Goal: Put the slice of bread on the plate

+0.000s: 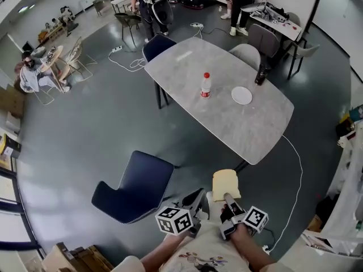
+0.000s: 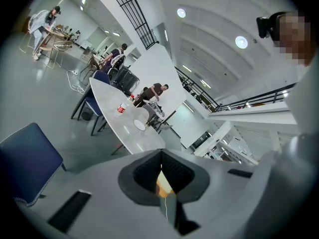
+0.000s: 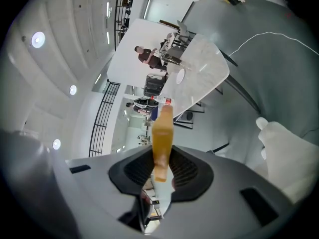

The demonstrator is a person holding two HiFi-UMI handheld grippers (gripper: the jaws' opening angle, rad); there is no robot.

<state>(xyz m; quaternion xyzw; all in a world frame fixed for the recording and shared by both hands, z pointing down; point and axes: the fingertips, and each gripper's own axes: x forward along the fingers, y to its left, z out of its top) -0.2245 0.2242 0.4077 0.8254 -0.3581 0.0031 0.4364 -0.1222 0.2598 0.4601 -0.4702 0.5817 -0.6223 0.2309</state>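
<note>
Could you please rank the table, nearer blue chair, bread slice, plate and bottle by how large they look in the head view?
1. pale grey stone-look table
2. dark blue padded chair
3. tan slice of bread, though it is nearest the camera
4. round white plate and clear red-capped bottle: too alike to rank

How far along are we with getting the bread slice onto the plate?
Done: the pale, tan-crusted slice of bread is picked up, clamped edge-on in the right gripper. In hand: it is held above the dark grey floor, short of the grey marble-look table. Left: reach the table and lay the slice on the small round white plate, which sits bare.
</note>
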